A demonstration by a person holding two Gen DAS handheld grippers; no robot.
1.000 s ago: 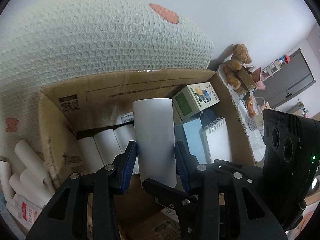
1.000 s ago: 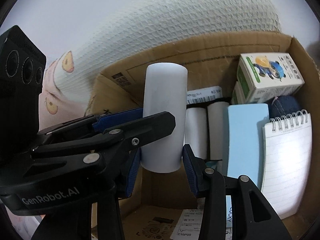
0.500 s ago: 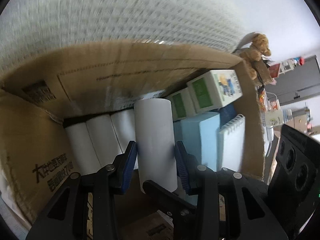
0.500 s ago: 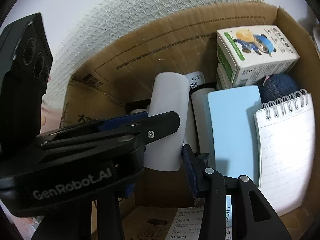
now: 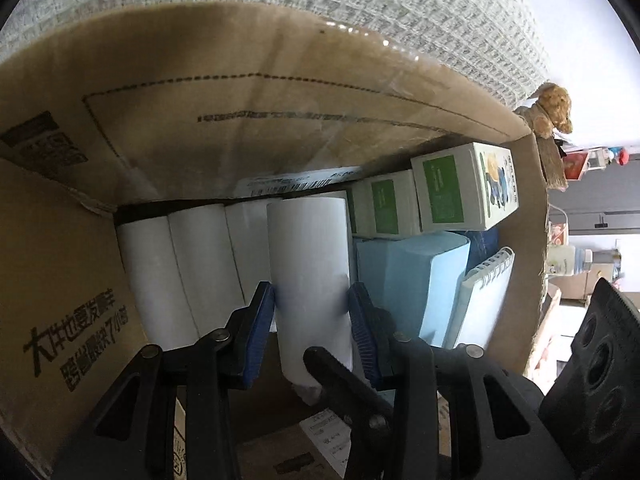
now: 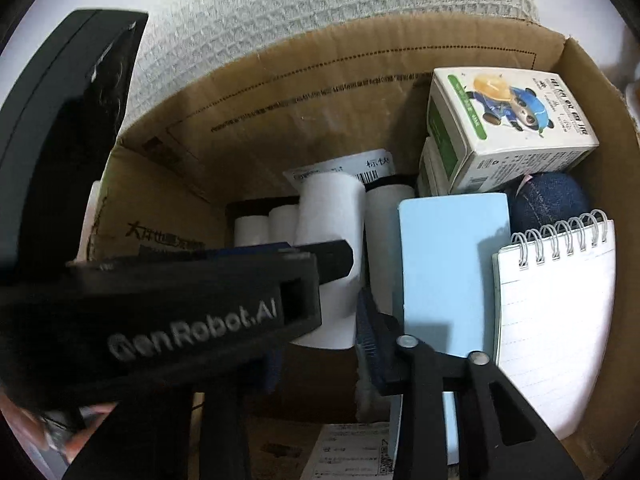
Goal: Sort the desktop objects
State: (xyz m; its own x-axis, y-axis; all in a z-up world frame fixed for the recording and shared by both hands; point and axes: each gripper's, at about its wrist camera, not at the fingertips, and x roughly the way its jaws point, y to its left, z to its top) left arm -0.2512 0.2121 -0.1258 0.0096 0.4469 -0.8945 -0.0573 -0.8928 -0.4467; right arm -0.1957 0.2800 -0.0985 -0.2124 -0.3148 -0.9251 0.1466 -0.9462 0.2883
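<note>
inside the cardboard box, left tongs clamped the white roll; right tongs stood closed, empty.

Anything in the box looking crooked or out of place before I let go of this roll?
Mostly tidy. The white roll in the left gripper sits above the row of rolls lying along the cardboard box wall, not yet level with them. The top green-and-white carton is askew on the carton beneath. Nothing looks spilled or damaged.
</note>
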